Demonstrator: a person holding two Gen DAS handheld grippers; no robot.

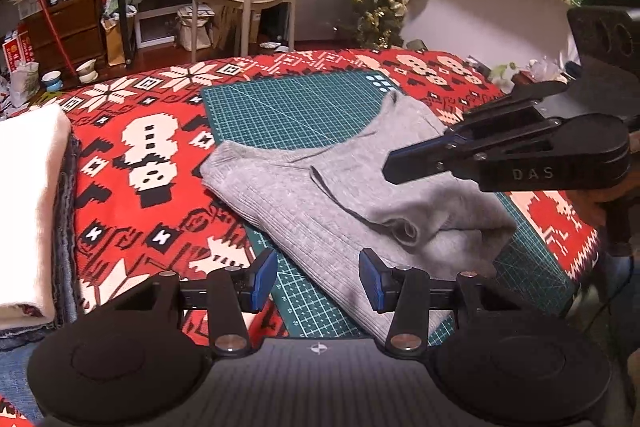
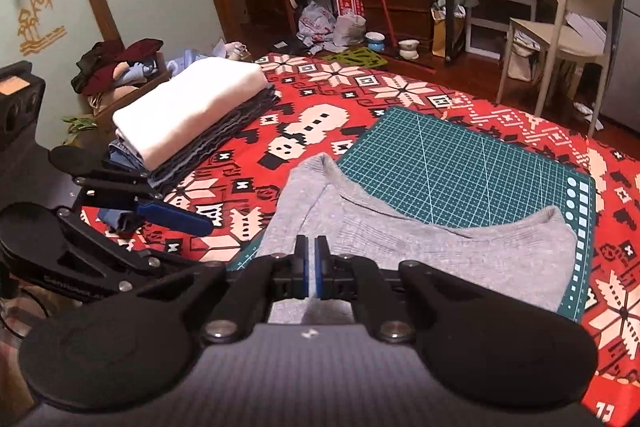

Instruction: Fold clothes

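Left wrist view: the left gripper [image 1: 318, 281] hovers with its jaws apart and nothing between the blue pads [image 1: 262, 279], just above the near edge of the grey garment [image 1: 320, 203]. The garment lies partly folded on the green mat [image 1: 304, 107], one ribbed end hanging off the mat's left edge onto the red patterned cloth [image 1: 132, 195], its near right end bunched into a loose roll. The right gripper [image 1: 390, 169] reaches in from the right over the garment, its jaws together – no fabric shows between them from this side. A stack of folded clothes [image 1: 28, 203], white on top, sits at the left edge of the cloth.

Right wrist view: the right gripper [image 2: 311, 269] has its jaws closed, pads nearly touching – whether a fold of the garment [image 2: 420, 251] is pinched between them I cannot tell. The garment spreads across the near side of the mat [image 2: 460, 163], one corner over the mat's left edge. The left gripper [image 2: 176, 219] shows at the left, above the cloth [image 2: 340, 87]. The stack [image 2: 188, 107] sits at the far left corner.
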